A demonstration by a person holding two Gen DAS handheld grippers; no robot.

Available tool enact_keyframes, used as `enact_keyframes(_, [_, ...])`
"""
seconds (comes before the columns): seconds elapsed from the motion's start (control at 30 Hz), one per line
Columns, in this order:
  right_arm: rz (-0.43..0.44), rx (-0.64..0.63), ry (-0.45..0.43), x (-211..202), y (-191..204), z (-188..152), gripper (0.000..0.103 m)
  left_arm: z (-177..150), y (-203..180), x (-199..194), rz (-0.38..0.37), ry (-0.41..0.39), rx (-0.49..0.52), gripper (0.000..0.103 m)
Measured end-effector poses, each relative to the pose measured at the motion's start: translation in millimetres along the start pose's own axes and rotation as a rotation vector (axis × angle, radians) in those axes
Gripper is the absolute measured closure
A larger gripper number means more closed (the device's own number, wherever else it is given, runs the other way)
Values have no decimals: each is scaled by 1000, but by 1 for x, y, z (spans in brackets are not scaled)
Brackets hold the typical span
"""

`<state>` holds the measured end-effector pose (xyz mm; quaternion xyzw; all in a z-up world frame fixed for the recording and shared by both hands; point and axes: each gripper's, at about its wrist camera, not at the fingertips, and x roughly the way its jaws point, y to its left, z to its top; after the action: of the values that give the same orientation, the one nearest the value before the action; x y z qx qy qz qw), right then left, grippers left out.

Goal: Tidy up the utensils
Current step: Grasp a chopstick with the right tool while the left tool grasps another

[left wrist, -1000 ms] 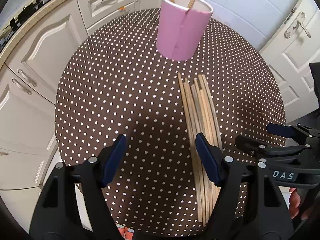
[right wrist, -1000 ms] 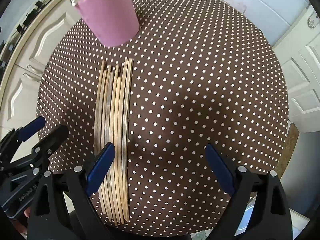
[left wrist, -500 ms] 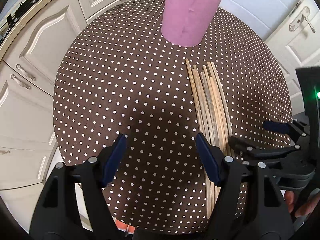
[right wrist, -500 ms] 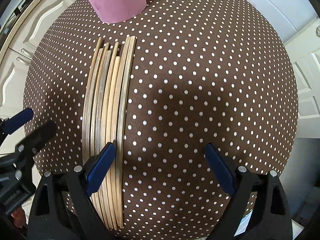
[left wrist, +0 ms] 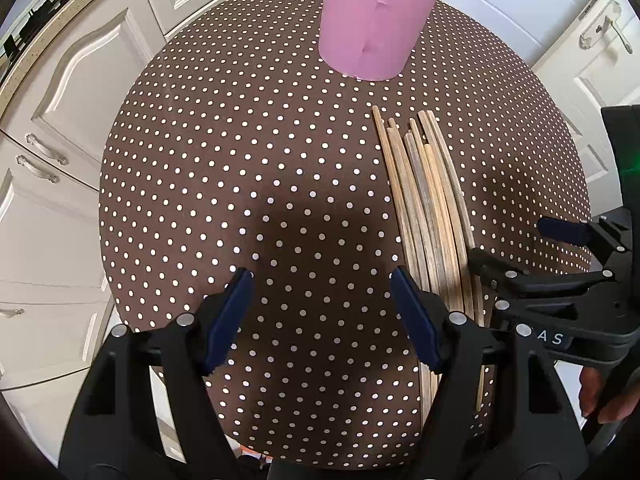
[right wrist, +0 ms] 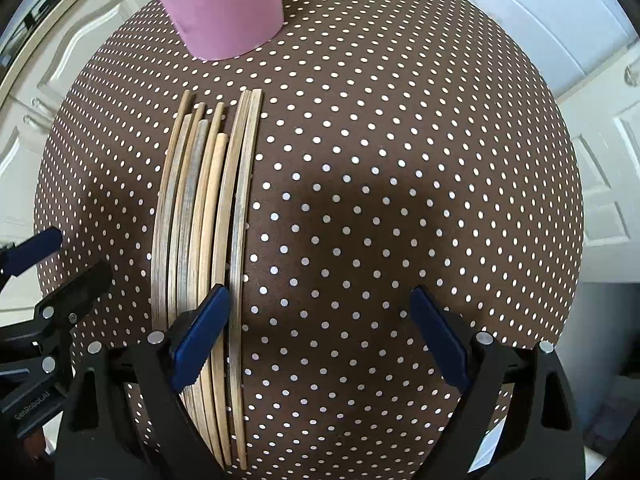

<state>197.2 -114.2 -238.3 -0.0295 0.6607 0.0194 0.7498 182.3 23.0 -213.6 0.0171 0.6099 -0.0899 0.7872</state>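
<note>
While the polka-dot tablecloth (right wrist: 400, 160) carries the pink cup (right wrist: 224, 4) at its far side, the wooden chopsticks (right wrist: 204, 220) lie bundled just before it. Both the right gripper (right wrist: 320, 312) and left gripper (left wrist: 320, 292) hover with fingers apart, empty. Best to centre the right one over a single outer stick, then close gently, so neighbours stay undisturbed.

The pink cup (left wrist: 376, 20) is cut off at the top edge; tongs cover the chopsticks' (right wrist: 208, 220) near ends.
</note>
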Motion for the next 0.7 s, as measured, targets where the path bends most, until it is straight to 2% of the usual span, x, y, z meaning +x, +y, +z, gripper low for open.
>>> enact_keyframes(0.1, [7, -5, 2, 1, 2, 2, 18, 2, 1, 1, 2, 2, 5, 32])
enact_keyframes(0.13, [-7, -13, 10, 3, 4, 3, 29, 2, 1, 2, 2, 4, 7, 32])
enact_keyframes(0.17, [-5, -17, -6, 1, 6, 3, 31, 3, 2, 3, 2, 4, 10, 32])
enact_keyframes(0.23, [5, -52, -3, -2, 16, 4, 50, 4, 2, 3, 3, 4, 17, 32])
enact_keyframes(0.27, [9, -79, -7, -4, 22, 6, 55, 5, 1, 3, 2, 4, 20, 32])
enact_keyframes(0.33, [16, -90, -17, -6, 29, 7, 71, 4, -1, 4, 1, 6, 23, 32])
enact_keyframes(0.43, [29, -129, -32, -8, 37, 7, 87, 6, -3, 4, -7, 7, 27, 32])
enact_keyframes(0.53, [37, -116, -37, -8, 36, 7, 96, 9, -5, 5, -21, 5, 31, 32])
enact_keyframes(0.7, [123, -31, -27, -6, 14, 7, 98, 13, -10, 13, -41, 32, 48, 32])
